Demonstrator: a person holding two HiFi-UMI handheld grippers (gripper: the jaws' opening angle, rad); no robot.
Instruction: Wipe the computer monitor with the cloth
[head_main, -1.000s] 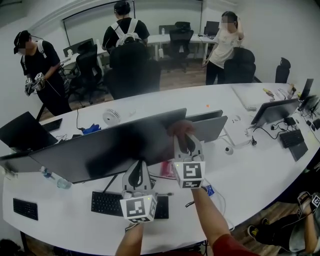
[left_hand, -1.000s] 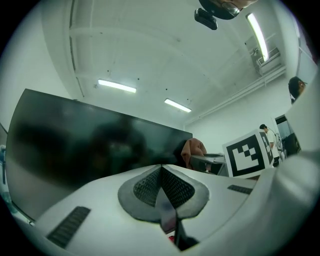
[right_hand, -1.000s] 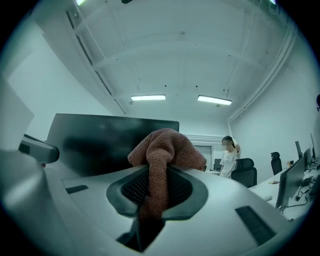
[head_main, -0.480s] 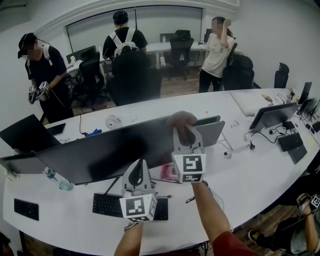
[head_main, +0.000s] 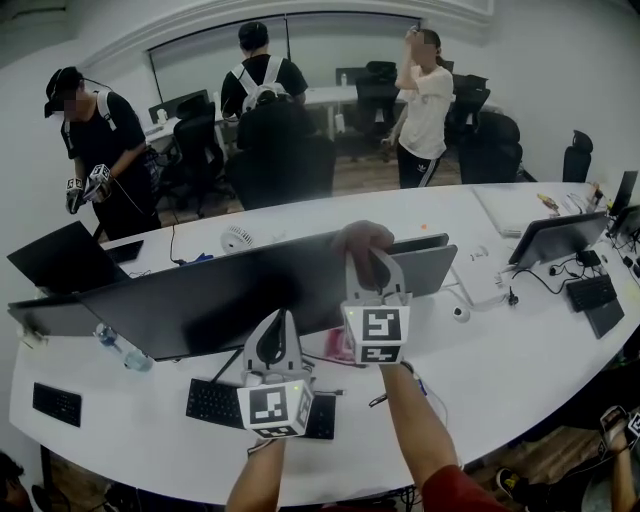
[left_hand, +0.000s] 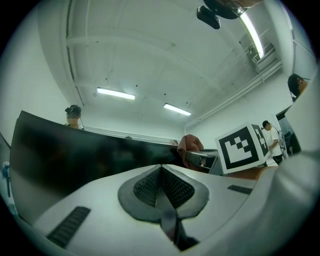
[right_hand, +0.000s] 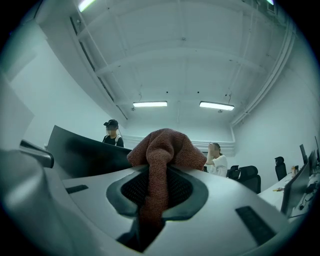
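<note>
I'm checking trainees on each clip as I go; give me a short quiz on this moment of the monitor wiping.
1. True or false: the left gripper is shut on the cloth.
2. Where is the cloth? A on the keyboard; B at the monitor's top edge, held in the right gripper; C on a chair.
3. How many people stand beyond the desk?
Key: 1 false; 2 B; 3 three.

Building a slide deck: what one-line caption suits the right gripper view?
Right gripper clamps a reddish-brown cloth, bunched above its jaws, beside the dark monitor.
</note>
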